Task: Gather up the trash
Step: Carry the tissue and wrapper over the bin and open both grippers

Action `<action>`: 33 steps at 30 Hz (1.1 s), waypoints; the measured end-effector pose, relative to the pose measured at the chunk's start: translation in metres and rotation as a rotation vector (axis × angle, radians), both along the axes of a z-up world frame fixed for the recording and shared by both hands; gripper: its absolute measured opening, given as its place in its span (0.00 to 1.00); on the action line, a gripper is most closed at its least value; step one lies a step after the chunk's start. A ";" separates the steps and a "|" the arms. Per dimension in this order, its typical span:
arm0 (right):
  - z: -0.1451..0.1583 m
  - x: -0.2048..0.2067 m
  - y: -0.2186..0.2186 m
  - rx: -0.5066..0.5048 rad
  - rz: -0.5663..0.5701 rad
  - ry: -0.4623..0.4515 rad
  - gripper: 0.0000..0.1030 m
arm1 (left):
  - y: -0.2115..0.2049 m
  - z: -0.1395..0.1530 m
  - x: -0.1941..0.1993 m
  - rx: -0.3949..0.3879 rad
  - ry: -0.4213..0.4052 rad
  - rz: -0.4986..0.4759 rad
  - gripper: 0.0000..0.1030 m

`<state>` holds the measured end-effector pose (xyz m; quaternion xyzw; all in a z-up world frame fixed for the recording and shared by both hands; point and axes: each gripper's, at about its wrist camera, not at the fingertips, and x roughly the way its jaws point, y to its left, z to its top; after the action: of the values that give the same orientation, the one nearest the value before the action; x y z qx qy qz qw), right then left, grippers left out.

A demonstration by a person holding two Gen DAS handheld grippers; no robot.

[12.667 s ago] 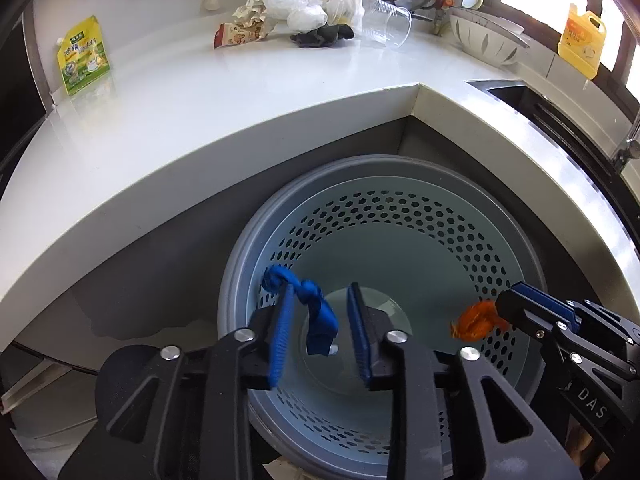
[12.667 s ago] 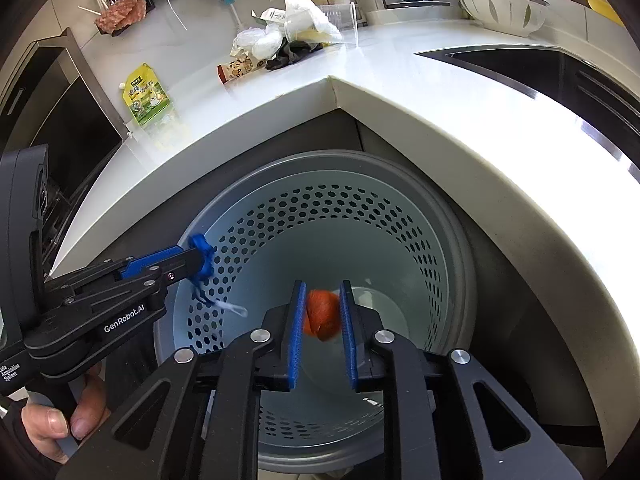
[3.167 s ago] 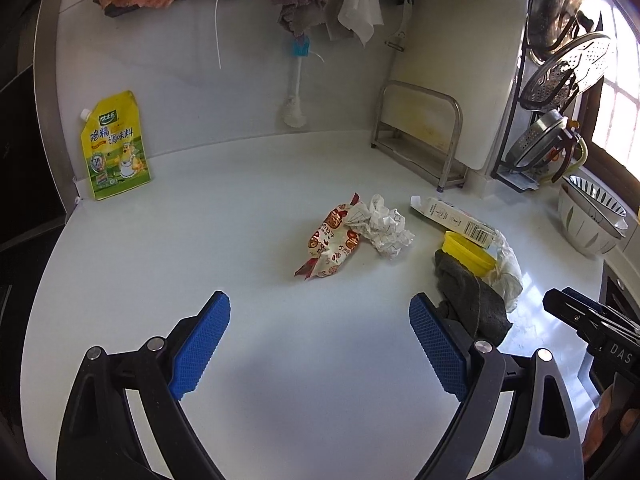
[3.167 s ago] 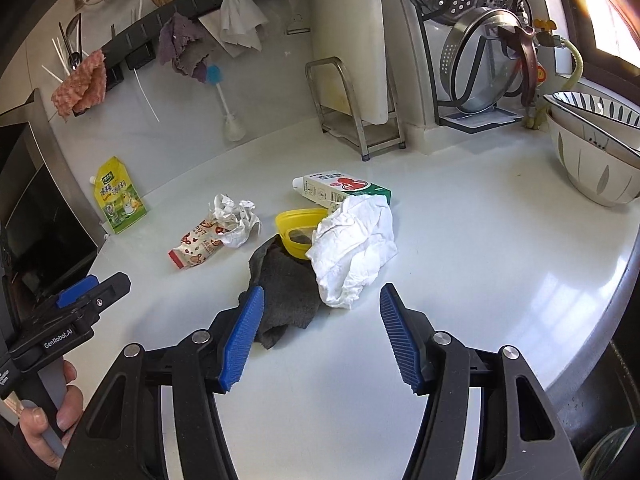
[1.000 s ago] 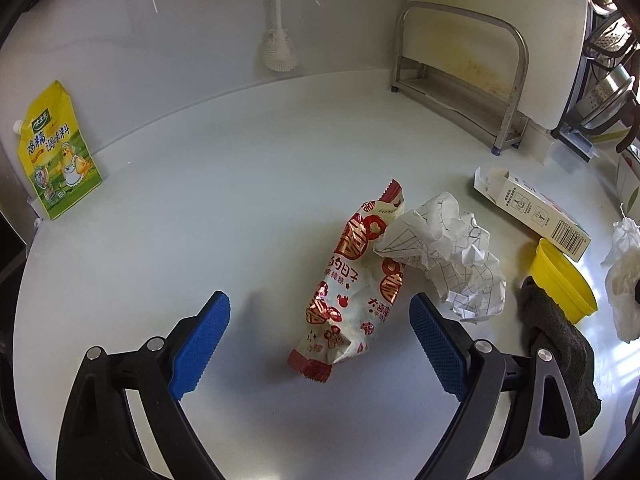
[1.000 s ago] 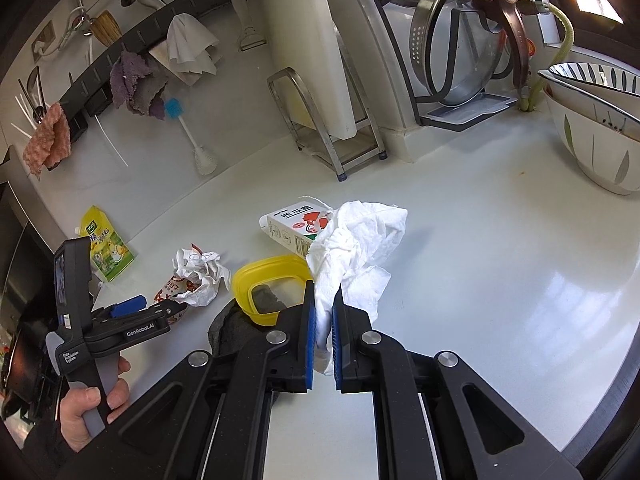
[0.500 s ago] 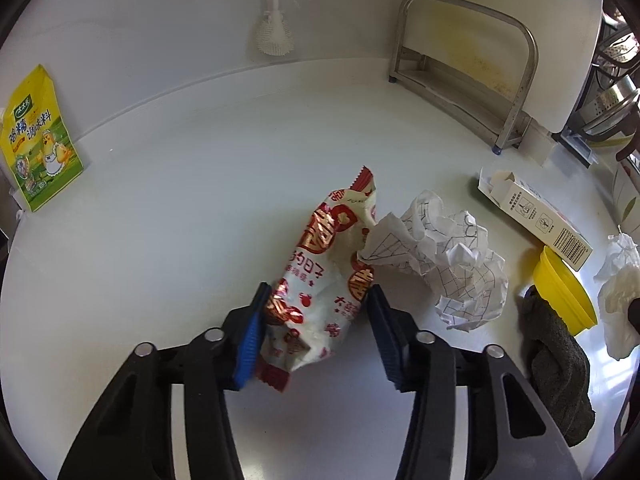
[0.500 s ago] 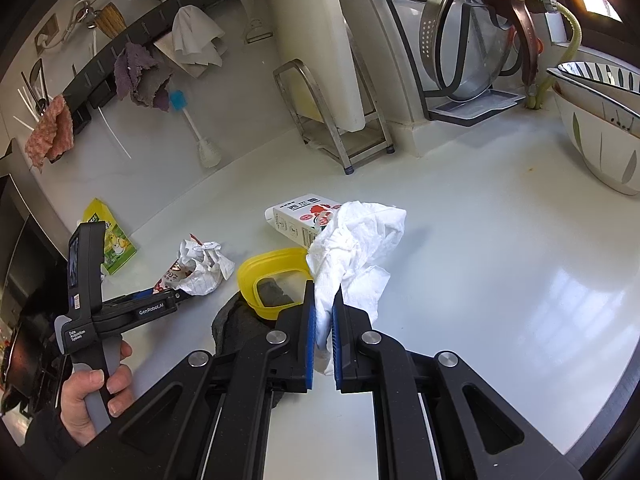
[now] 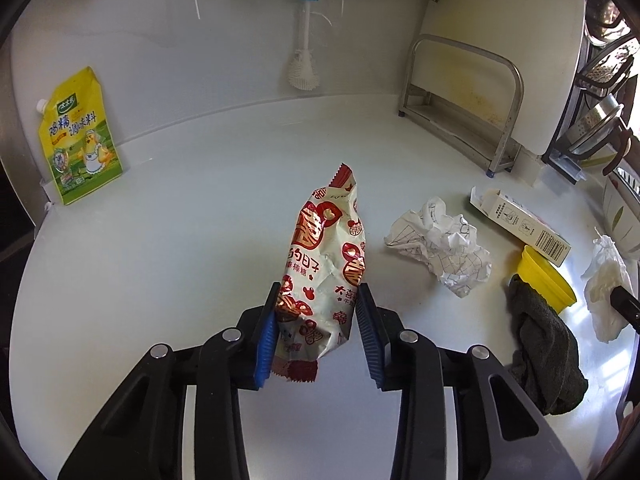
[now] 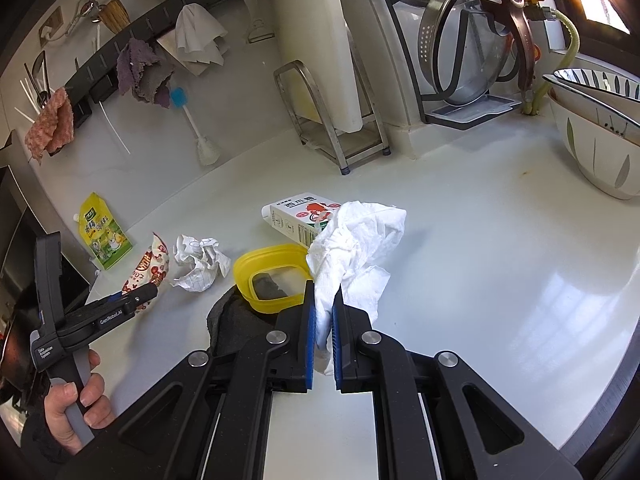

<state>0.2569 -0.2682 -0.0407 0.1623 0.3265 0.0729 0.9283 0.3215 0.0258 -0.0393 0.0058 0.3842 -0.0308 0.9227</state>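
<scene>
With the left claw [image 9: 318, 336] clamped on the lower end of the red-and-white foil snack wrapper [image 9: 326, 264] and the right claw [image 10: 324, 328] pinching one fold of the crumpled white tissue [image 10: 354, 240] just ahead, either soft piece may slip free above the white bench [image 10: 500, 240] in transit.

1. One red-and-white snack wrapper [image 9: 326, 264].
2. One crumpled paper ball [image 9: 444, 246].
3. One white tissue wad [image 10: 356, 248].
4. One small carton [image 10: 304, 216].
5. One yellow plastic ring [image 10: 270, 276].
6. One dark cloth [image 9: 546, 356].
7. One yellow seasoning pouch [image 9: 78, 138].
8. Two grippers: left gripper [image 9: 320, 334], right gripper [image 10: 323, 332].
</scene>
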 end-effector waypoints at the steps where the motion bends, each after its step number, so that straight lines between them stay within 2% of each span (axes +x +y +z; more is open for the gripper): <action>1: 0.002 -0.002 0.001 -0.003 0.001 -0.006 0.07 | 0.001 0.003 -0.006 0.007 -0.014 0.005 0.35; 6: 0.011 -0.027 0.001 0.006 0.000 -0.038 0.07 | 0.004 0.018 -0.045 0.000 -0.079 -0.022 0.35; 11: 0.012 -0.071 0.004 0.004 -0.007 -0.047 0.07 | 0.007 0.026 -0.096 0.036 -0.118 -0.026 0.35; 16: 0.012 -0.126 0.010 -0.014 -0.029 -0.052 0.07 | 0.002 0.025 -0.145 0.035 -0.085 -0.057 0.35; 27: 0.008 -0.243 0.029 0.016 -0.046 -0.061 0.07 | -0.009 0.046 -0.257 0.030 -0.152 -0.085 0.35; 33: 0.003 -0.294 0.044 -0.018 -0.042 -0.065 0.07 | -0.018 0.043 -0.310 0.013 -0.163 -0.106 0.35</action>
<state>-0.0374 -0.2243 -0.0376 0.1582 0.2932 0.0559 0.9412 0.0111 0.0073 0.0040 0.0348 0.3072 -0.0766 0.9479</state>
